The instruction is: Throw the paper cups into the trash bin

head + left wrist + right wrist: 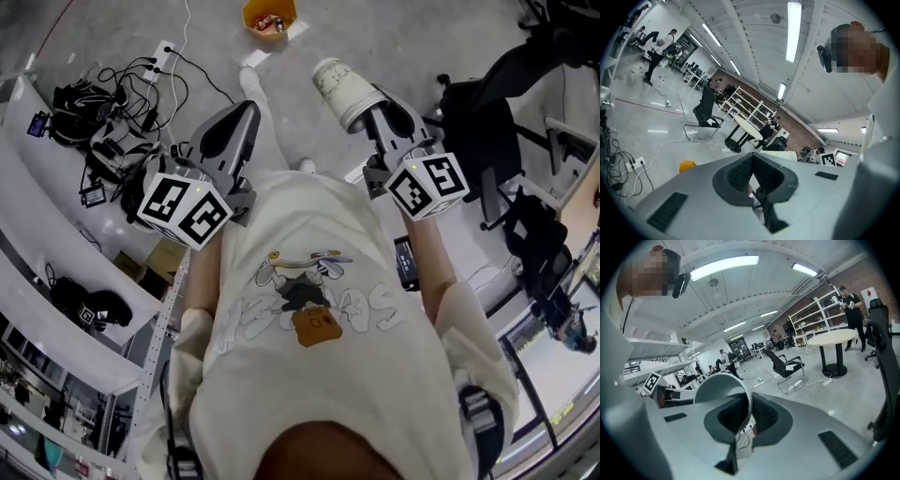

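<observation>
A white paper cup (pixel 339 87) lies on its side in the air, its wall pinched by my right gripper (pixel 371 101), which is shut on it. In the right gripper view the cup's rim (pixel 723 389) curves up between the jaws. My left gripper (pixel 246 117) is held beside it at the left, shut with nothing in it; its pads (pixel 740 174) meet in the left gripper view. A small orange trash bin (pixel 269 16) stands on the grey floor far ahead, with some rubbish inside. It also shows as an orange bin (pixel 686 165) low at the left.
Black cables and a power strip (pixel 122 89) sprawl on the floor at the left, beside white shelves (pixel 66 234). A black office chair (pixel 497 103) stands at the right. A round table (pixel 832 338), another chair (pixel 785 364) and people are farther off.
</observation>
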